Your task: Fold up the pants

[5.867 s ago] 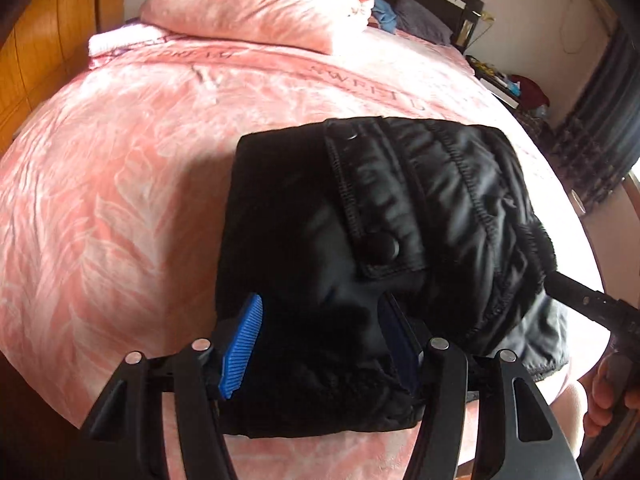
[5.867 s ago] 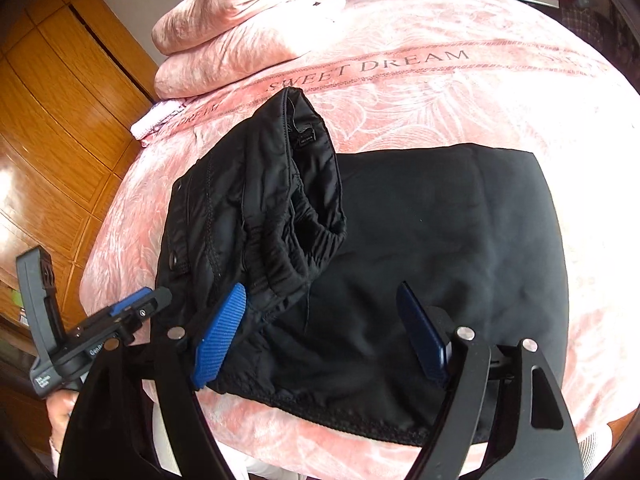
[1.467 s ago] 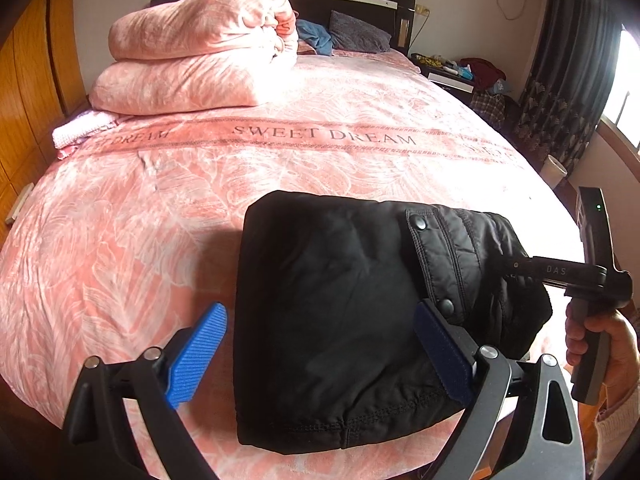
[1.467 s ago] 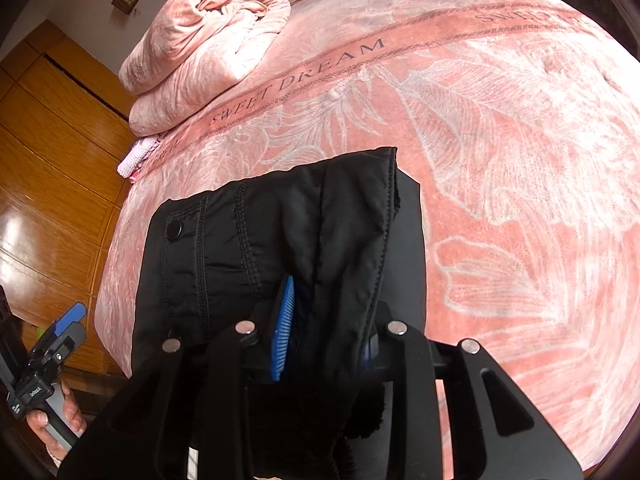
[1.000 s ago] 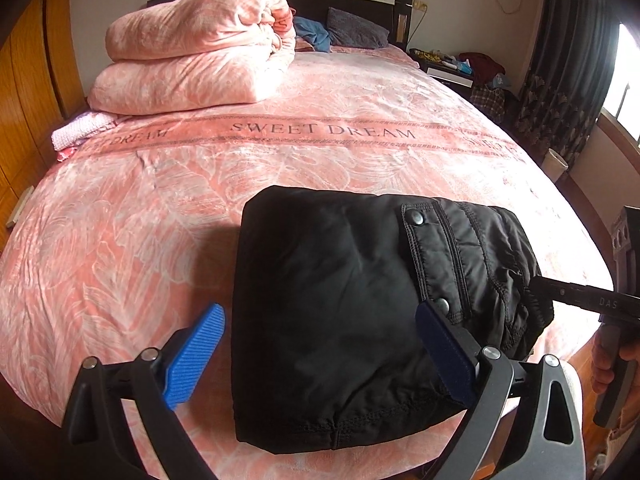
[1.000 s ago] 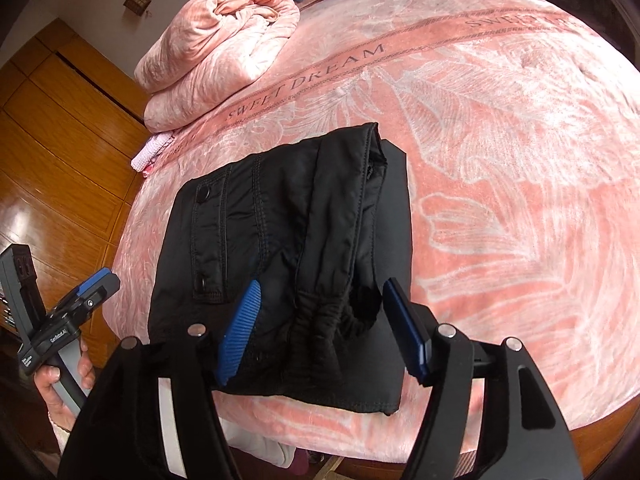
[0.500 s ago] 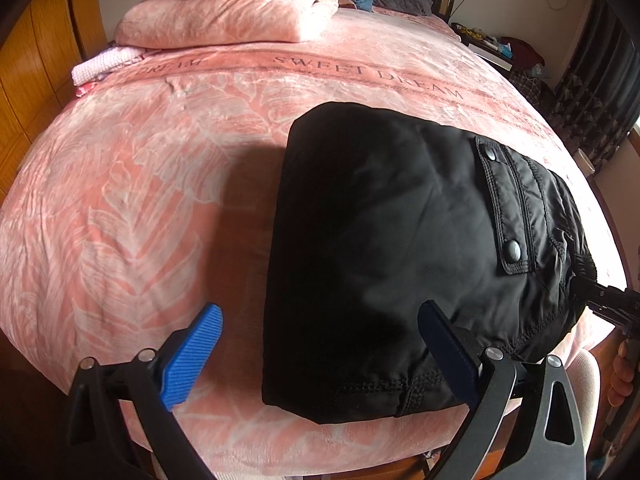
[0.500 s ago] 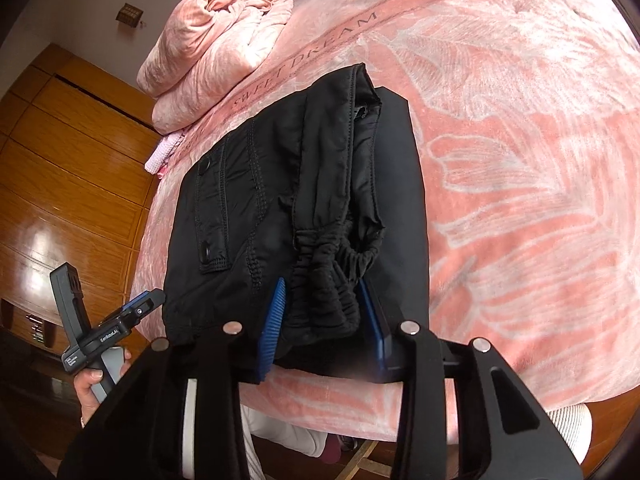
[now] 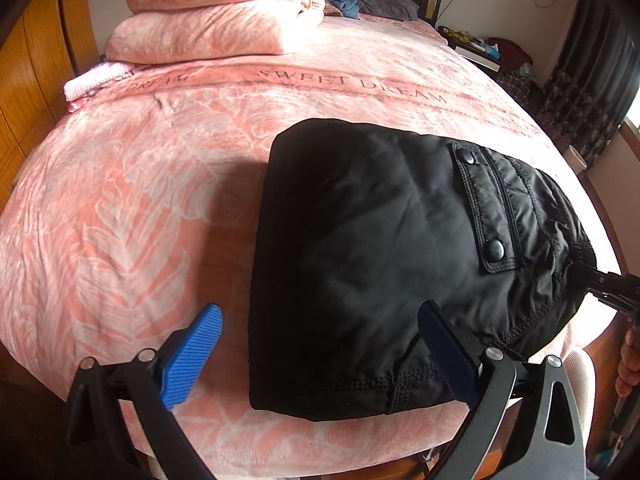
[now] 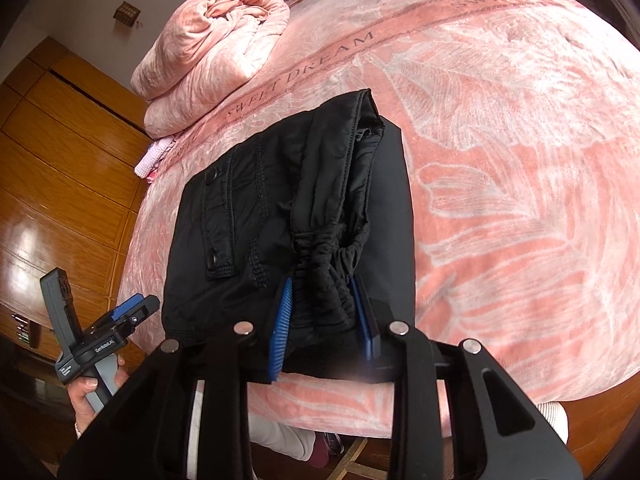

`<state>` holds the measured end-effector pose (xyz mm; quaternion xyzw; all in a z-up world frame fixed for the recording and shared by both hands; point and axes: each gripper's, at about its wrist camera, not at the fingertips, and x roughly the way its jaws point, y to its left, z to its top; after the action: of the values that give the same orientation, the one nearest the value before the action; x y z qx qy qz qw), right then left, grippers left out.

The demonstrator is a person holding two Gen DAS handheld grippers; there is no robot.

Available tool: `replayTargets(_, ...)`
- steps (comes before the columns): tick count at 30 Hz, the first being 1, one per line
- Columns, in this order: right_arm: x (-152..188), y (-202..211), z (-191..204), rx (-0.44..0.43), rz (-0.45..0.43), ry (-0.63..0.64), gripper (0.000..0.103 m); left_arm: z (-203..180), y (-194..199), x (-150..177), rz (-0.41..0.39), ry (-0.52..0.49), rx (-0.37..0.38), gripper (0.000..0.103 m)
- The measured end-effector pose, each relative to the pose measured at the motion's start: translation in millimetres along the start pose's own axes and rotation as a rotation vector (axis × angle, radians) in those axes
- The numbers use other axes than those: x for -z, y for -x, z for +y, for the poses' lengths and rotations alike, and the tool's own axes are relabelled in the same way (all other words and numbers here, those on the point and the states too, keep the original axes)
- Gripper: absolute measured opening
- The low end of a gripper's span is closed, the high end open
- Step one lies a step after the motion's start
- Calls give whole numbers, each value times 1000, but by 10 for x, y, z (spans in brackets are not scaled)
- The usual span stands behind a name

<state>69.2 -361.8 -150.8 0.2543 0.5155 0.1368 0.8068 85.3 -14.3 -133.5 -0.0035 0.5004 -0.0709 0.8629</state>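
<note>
- Pants (image 9: pixel 372 264) — black, padded, folded into a compact bundle; they lie on the pink bedspread (image 9: pixel 132 208) at the near edge of the bed, below the "SWEET DREAM" lettering.
- Pocket flap (image 9: pixel 482 208) — stitched, with two snap buttons; it faces up on the right part of the bundle in the left wrist view, and on the left part (image 10: pixel 218 220) in the right wrist view.
- Elastic waistband (image 10: pixel 328 276) — gathered and bunched at the near end of the bundle, on top of a flat lower layer of the same black cloth.
- Left gripper (image 9: pixel 316 356) — jaws spread wide, holding nothing. One blue pad (image 9: pixel 190 356) hovers over the bare bedspread just left of the bundle; the other pad (image 9: pixel 448 356) is over the bundle's near right corner. Whether that pad touches the cloth cannot be told.
- Right gripper (image 10: pixel 326 320) — jaws drawn close together and clamped on the gathered waistband, a blue pad (image 10: pixel 282 320) pressing on either side of the bunched cloth. In the left wrist view its black tip (image 9: pixel 600 280) meets the right end of the bundle.
- Left hand (image 10: pixel 94 396) — seen at the lower left of the right wrist view, holding the left gripper's handle beside the bed, apart from the pants.
- Folded pink quilt (image 9: pixel 216 12) — stacked at the head of the bed, well apart from the pants.
- Wooden wardrobe (image 10: pixel 60 168) — stands along the side of the bed.
</note>
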Motion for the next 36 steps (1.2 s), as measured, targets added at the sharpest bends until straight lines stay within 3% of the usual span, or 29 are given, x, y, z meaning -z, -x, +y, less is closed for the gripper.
replayTargets(6, 100, -188, -70, 60, 18, 15, 29, -68, 39, -16, -13, -18, 13, 99)
replayTargets(9, 103, -199, 25, 116, 18, 67, 35, -77, 57, -16, -17, -16, 17, 99)
replayTargets(11, 111, -169, 68, 143, 10, 88, 45, -86, 82, -14, -24, -15, 16, 99)
replayTargets(14, 139, -101, 86, 127, 4, 90, 45, -114, 159, -3, -42, -24, 12, 99)
replayTargets(18, 191, 17, 104, 127, -17, 86, 55, -155, 281, -8, -70, -38, 14, 99)
replayTargets(27, 310, 127, 203, 108, -23, 74, 58, -203, 510, 24, -119, -57, 29, 99)
replayTargets(36, 319, -164, 85, 208, 40, 56, 59, -79, 181, 161, -29, -32, 21, 99)
